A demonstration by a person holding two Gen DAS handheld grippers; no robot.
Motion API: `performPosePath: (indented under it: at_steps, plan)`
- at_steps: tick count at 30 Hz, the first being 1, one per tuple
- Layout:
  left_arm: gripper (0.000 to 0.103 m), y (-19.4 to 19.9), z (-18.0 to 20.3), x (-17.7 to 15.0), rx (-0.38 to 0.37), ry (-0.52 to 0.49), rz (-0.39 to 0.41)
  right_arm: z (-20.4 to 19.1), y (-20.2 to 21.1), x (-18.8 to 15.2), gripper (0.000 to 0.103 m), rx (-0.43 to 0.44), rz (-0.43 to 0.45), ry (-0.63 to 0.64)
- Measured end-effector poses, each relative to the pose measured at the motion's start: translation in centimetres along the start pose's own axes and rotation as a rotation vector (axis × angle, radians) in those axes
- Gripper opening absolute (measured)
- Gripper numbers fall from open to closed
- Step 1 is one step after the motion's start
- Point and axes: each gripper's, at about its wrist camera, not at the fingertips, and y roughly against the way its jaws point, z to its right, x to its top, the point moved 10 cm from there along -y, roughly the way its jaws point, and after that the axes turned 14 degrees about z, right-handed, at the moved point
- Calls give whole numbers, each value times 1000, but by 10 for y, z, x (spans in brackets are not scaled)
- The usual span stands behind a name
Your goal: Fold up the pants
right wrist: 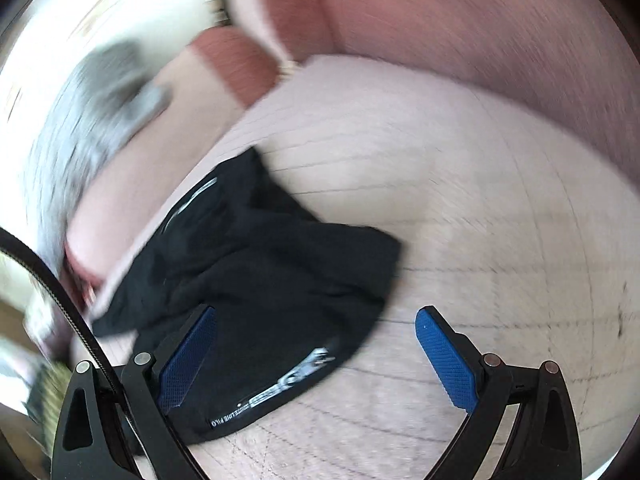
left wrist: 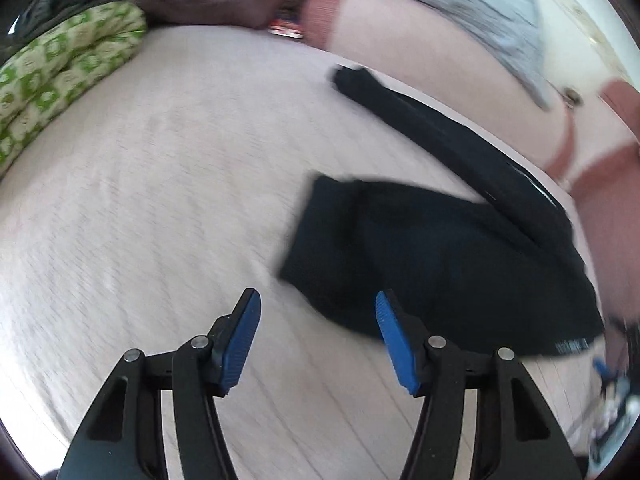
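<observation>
Black pants (left wrist: 432,248) are lying bunched on the pale bedspread (left wrist: 160,200), partly folded by the look of it, near the edge where a reddish cushion (left wrist: 600,208) is sitting. Left gripper (left wrist: 318,320) is hanging over the bedspread with jaws parted and nothing between them; its right pad (left wrist: 394,340) is overlapping the near edge of the cloth in the picture, contact unclear. Right gripper (right wrist: 316,336) is standing wide apart over the printed corner of the pants (right wrist: 256,272), and the fabric is showing in the gap, but the pads aren't pressing on it, so it's released. Judging handling: thin, soft, light knit, no stiffness, so it's going to sag and drag wherever it isn't being supported; probably a bit slick, so a pinch needs to catch every layer at once. Best holds, I'm guessing, are two corners of the same edge: the corner with the white logo print (right wrist: 304,372) for the right side, the near dark corner for the left. Hard to read: both views are smearing from motion, so folds and layer count aren't resolving. Waistband versus leg end isn't telling apart. The long dark strip (left wrist: 420,120) trailing away could be a leg or a band, can't say. A grey cloth (left wrist: 480,8) and a green patterned bundle (left wrist: 60,72) are sitting well clear.
</observation>
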Motion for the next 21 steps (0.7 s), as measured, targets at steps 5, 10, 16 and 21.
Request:
performPosePath:
  at_steps: [5,10,16,21]
  plan:
    - [69,-39,-12,-2,34,-22,-83,-2,-8,-5,101,-2,-23,-5]
    - [87,-64,20,-5,61,-153,-84,-19,-22,-18,101,-25,-12,128]
    - [17,-55,46,-7,-19,-189,-43,-48,-34,-36,63,-40,13,349]
    - [16,-46,51,-10,-46,-138,-55,-52,-33,-40,22,51,-39,276]
